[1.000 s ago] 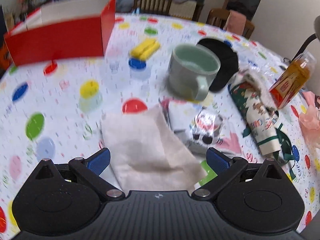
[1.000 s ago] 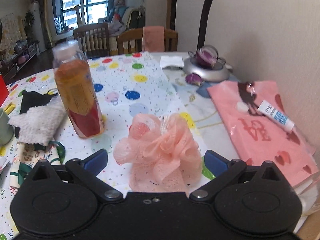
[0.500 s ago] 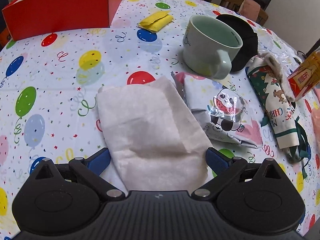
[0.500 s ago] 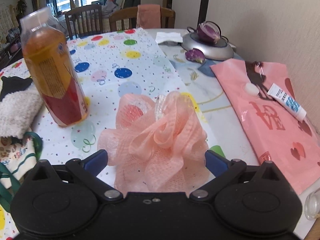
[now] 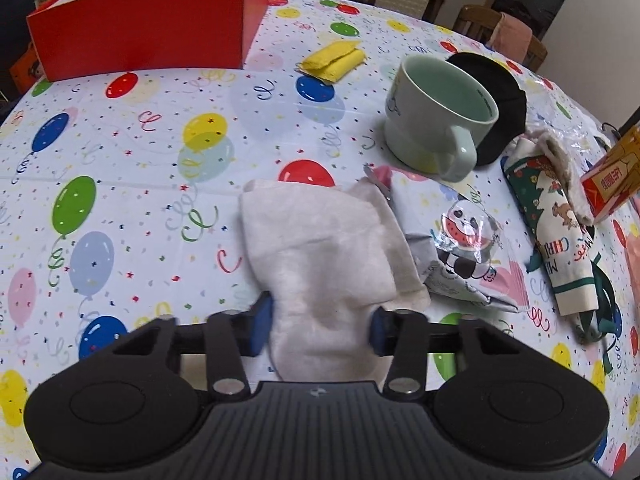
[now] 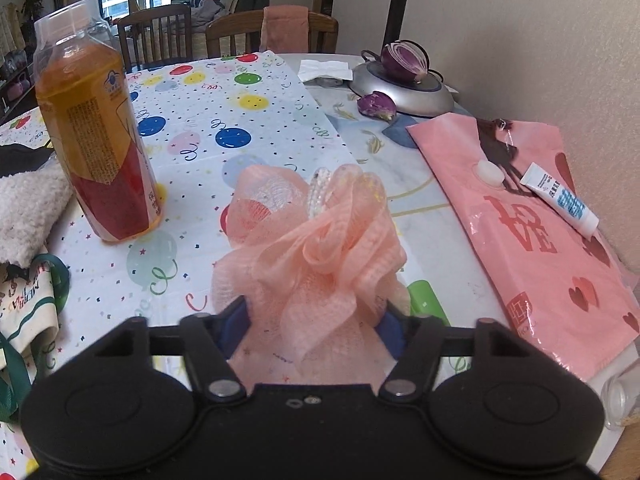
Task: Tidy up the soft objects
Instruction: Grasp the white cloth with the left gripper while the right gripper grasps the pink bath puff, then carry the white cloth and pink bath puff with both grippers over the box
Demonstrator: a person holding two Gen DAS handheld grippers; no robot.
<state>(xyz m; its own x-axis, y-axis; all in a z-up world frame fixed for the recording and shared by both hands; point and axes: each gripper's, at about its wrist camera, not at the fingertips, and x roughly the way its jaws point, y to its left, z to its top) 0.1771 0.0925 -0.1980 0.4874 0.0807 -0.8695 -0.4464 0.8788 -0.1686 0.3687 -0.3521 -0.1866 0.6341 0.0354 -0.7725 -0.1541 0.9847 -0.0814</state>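
Note:
A folded white cloth (image 5: 320, 248) lies on the balloon-print tablecloth (image 5: 120, 168). My left gripper (image 5: 320, 326) has closed on its near end, blue pads pressing both sides. A peach mesh bath pouf (image 6: 316, 248) sits on the table in the right wrist view. My right gripper (image 6: 314, 326) has closed on its near part. A red open box (image 5: 148, 28) stands at the far left. A yellow sponge (image 5: 334, 60) lies beyond the cloth.
A green mug (image 5: 436, 116), a black cap (image 5: 500, 92), a panda-print packet (image 5: 460, 248) and a Christmas cloth (image 5: 560, 232) lie right of the white cloth. An orange drink bottle (image 6: 92, 132) stands left of the pouf. A pink bag (image 6: 540, 232) with a tube (image 6: 560, 200) lies right.
Both grippers have closed from wide open: the left onto the white cloth, the right onto the pouf.

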